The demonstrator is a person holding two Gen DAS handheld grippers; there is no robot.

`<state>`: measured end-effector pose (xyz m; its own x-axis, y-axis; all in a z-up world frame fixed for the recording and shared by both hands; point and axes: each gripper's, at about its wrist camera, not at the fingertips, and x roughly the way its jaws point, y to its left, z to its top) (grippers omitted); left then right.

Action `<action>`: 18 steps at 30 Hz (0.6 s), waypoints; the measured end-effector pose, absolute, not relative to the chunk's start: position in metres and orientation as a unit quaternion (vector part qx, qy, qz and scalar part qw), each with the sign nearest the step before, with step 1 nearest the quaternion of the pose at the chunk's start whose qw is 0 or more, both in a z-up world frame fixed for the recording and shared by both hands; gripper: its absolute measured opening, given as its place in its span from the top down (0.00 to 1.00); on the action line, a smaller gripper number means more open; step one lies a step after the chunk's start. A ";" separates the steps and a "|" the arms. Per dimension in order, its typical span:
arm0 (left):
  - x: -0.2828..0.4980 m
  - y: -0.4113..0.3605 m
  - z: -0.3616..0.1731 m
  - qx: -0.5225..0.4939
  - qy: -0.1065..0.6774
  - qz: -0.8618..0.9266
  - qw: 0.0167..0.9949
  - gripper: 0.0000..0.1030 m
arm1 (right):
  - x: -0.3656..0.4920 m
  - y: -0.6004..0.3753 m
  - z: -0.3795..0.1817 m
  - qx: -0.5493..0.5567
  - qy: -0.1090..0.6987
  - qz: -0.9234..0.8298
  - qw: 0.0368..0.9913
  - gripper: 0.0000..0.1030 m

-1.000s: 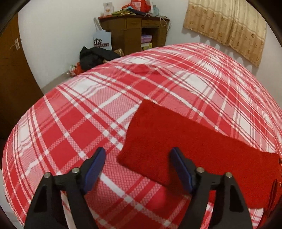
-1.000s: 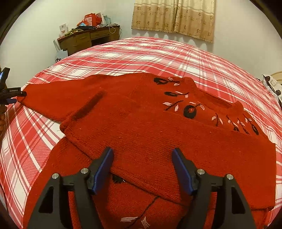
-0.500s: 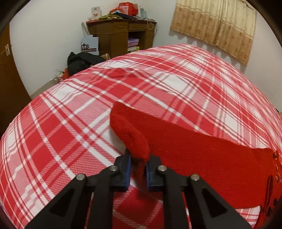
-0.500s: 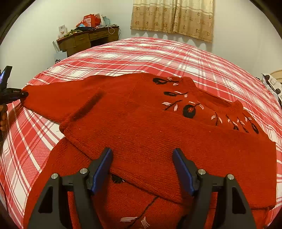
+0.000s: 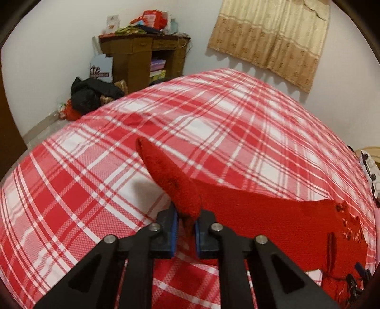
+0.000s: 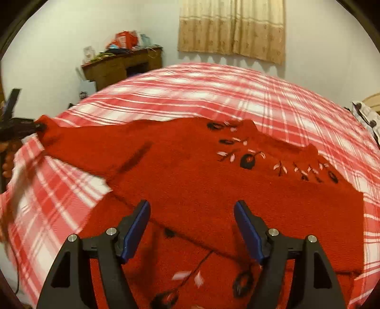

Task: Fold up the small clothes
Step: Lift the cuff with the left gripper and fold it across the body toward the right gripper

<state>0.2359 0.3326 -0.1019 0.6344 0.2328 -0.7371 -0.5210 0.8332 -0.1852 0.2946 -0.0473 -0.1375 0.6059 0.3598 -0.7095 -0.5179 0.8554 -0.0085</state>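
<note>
Sleeve cuff [image 5: 185, 204]: pinched edge hidden between the left gripper [image 5: 185, 231] pads – depth of bite cannot be told.
Sweater [image 6: 213, 190]: lower part cut off by the bottom edge and covered by the right gripper [image 6: 192, 228] body.
Plaid bedspread [image 6: 54, 202]: left side smeared by motion blur.
Person's hand [image 6: 6, 164]: cropped at the left edge – blurred.
Desk clutter [image 5: 142, 22]: items too small to name.
Object at bed's right edge [image 5: 370, 171]: cut off, unidentifiable.
</note>
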 end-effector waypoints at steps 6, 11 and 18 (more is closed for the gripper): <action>0.236 0.326 -0.084 -0.198 0.360 0.207 0.888 0.89 | 0.262 -0.056 -0.120 -0.116 0.364 0.273 0.883 0.25; 0.236 0.308 -0.067 -0.194 0.350 0.181 0.898 0.89 | 0.237 -0.069 -0.109 -0.104 0.343 0.284 0.889 0.25; 0.237 0.275 -0.032 -0.186 0.320 0.141 0.918 0.90 | 0.223 -0.093 -0.096 -0.089 0.328 0.273 0.900 0.24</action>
<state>0.2368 0.2751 -0.0319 0.7553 0.1394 -0.6404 -0.3776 0.8912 -0.2513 0.2228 -0.0930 -0.0958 0.6357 0.4337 -0.6386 -0.5508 0.8344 0.0183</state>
